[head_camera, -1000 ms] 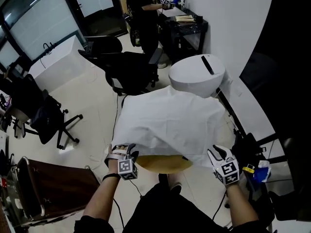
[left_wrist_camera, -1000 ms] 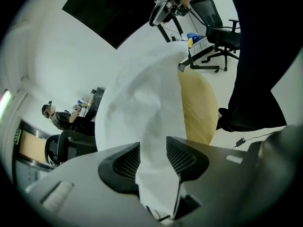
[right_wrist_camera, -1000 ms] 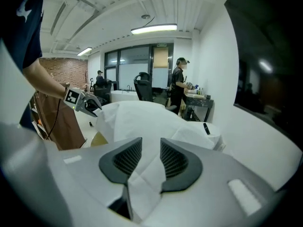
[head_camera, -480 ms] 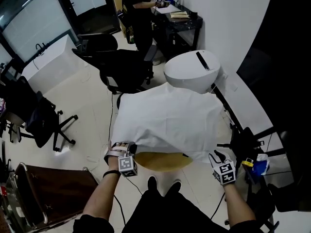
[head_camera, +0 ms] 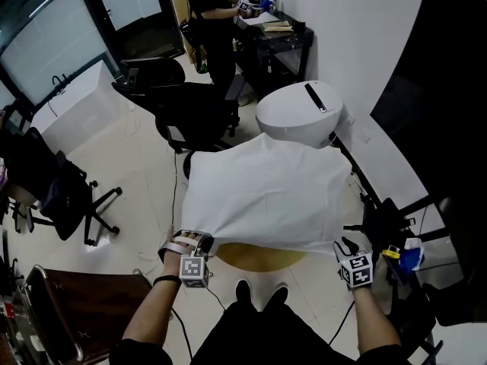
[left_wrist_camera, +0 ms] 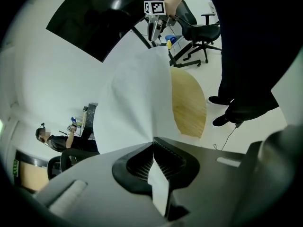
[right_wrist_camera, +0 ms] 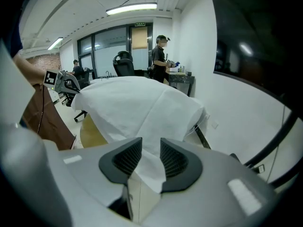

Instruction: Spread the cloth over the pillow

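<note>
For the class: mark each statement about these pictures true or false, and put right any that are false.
1. The left tongs and the right tongs each grip the near edge of the cloth. True.
2. The cloth is dark blue. False: it is white.
3. A yellow round tabletop shows below the cloth's near edge. True.
4. The left tongs stand wide open. False: they are shut on the cloth.
5. Nobody else is in the room. False: a person in black stands at the back.
</note>
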`<state>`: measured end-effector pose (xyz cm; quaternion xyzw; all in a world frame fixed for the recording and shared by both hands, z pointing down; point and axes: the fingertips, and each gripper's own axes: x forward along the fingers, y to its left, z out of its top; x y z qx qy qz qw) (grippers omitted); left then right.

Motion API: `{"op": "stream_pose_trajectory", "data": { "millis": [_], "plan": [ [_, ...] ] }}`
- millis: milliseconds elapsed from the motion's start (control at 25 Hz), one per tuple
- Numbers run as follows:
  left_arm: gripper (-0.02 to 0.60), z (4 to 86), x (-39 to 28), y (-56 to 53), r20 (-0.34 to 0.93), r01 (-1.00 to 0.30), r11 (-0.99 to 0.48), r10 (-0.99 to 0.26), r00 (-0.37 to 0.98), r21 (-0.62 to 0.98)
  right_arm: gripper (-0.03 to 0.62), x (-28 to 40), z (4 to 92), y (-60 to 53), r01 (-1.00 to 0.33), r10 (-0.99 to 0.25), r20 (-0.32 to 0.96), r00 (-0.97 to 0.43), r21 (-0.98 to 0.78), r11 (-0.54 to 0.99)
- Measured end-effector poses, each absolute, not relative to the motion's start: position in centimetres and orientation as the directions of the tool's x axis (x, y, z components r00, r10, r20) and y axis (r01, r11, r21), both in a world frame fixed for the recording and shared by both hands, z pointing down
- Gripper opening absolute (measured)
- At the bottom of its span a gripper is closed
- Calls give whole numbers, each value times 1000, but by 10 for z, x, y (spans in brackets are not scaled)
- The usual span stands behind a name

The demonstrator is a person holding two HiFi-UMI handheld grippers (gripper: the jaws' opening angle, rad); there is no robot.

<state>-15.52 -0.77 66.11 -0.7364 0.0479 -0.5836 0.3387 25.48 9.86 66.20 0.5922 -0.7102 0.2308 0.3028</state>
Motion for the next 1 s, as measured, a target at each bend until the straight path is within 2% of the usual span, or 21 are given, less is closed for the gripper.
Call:
{"op": "stream_pose_trajectory", "data": {
  "millis": [160,240,440,760,1000],
  "plan": [
    [8,673,-162,0,851,309,-800,-431,301,-514,132,246,660,96,-981,-706,698,-122,25,194],
    [45,673,-163,2,845,270,-813,-433,314,-516,132,241,659,94,-980,-708,695,-129,20,199],
    [133,659,-175,-9,779,78,-814,-517,353,-576,132,227,657,90,-976,-708,690,-149,14,218],
    [181,680,-250,-22,812,-162,-847,-531,244,-506,132,199,641,69,-964,-724,663,-190,14,266],
    [210,699,-277,-31,850,-350,-862,-463,251,-367,132,179,621,50,-957,-750,626,-214,20,290]
  ]
}}
